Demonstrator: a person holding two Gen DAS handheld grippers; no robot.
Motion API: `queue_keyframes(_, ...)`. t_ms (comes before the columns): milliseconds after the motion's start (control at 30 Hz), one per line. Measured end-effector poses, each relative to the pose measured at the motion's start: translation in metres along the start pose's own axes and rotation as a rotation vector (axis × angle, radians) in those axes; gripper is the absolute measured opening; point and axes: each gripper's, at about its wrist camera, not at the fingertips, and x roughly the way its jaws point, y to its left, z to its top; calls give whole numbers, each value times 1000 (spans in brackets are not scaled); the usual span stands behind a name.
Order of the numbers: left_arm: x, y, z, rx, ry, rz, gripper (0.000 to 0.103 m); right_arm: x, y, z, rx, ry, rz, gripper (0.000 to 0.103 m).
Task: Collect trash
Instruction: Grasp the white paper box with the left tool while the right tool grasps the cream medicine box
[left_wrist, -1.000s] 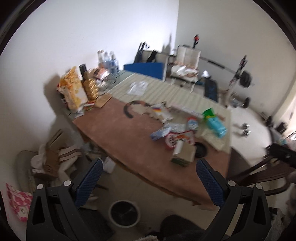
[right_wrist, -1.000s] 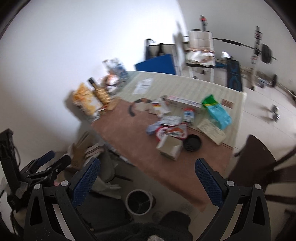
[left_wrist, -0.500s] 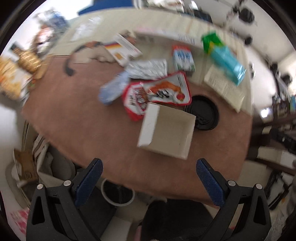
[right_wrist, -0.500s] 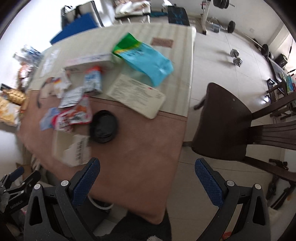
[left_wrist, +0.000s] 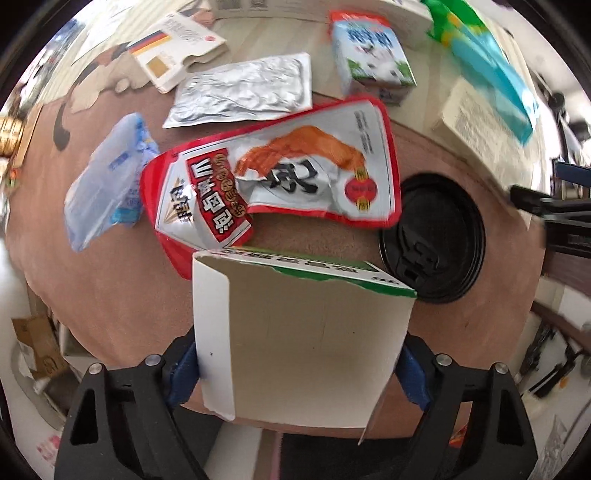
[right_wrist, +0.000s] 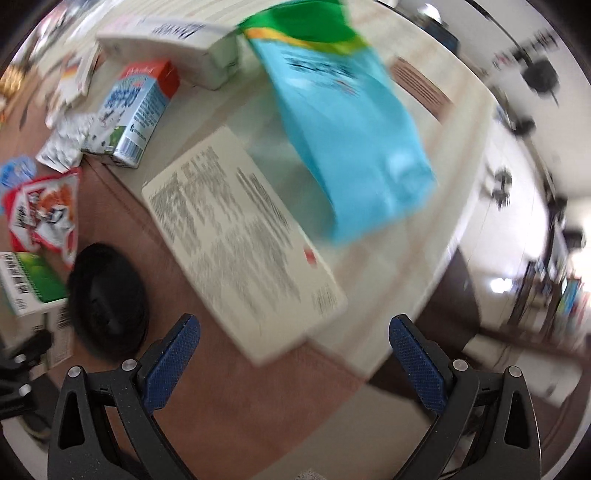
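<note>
Left wrist view: the left tool has its blue pads on either side of a torn cardboard box with a green printed edge, which stands at the near edge of the desk. The pads sit right at the box's two sides, though whether they actually press it cannot be told. Just beyond the box lies a red and white snack wrapper, its corner touching a black plastic lid to the right. A pale blue crumpled packet lies to the left of the wrapper, a silver foil pouch behind it, and a small milk carton farther back.

Right wrist view, heavily blurred: the right tool hangs spread wide with nothing between its pads, above the desk's brown surface. Ahead of it lies a flat cream box covered in print, with a turquoise and green bag beyond it. The black plastic lid is to the left, beside the torn cardboard box, and the milk carton lies on its side farther back. A dark wooden chair stands off the desk's right side.
</note>
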Motion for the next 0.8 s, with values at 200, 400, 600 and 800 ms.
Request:
queue_keyframes(200,-5,26,-17,-114,-12,10,86,27,31,22,-96,18,-13,93)
queue_keyframes(400,4,45,-43,-216,-15,-7,86,40,26,4,94,83,76,90)
queue_keyframes(600,28,46,-65,-216,-21,-10,86,56,12,-59,345,237,180,90)
queue_keyframes(800,34,46,-61,-185,-17,25,86,68,11,-85,330,261,151,92)
